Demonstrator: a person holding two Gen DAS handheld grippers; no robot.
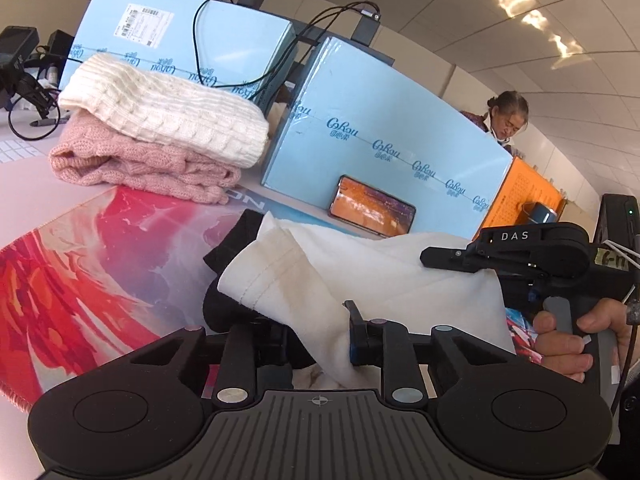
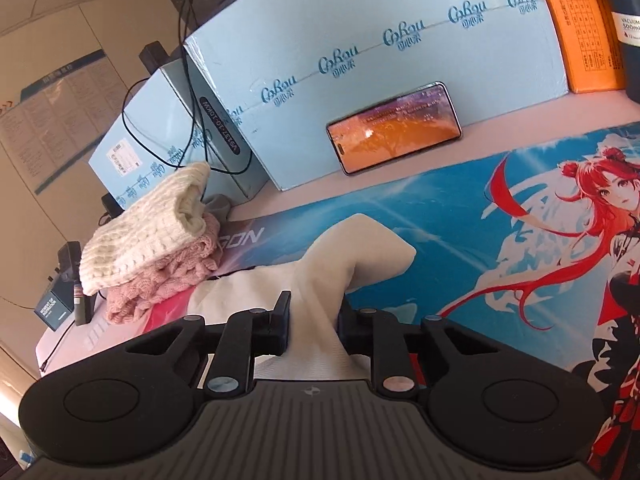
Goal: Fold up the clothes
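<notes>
Both jaws clenched on white garment — black cloth underneath, mostly hidden.

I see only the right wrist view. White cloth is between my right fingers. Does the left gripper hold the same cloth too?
Observer: Yes. The left gripper is shut on the white garment, below its stitched hem.
Operator: Is any other cloth mixed with it?
Observer: A black garment lies partly under the white one, beside the left fingers.
Operator: Is somebody near the table?
Observer: A woman is behind the blue box, looking down.
</notes>
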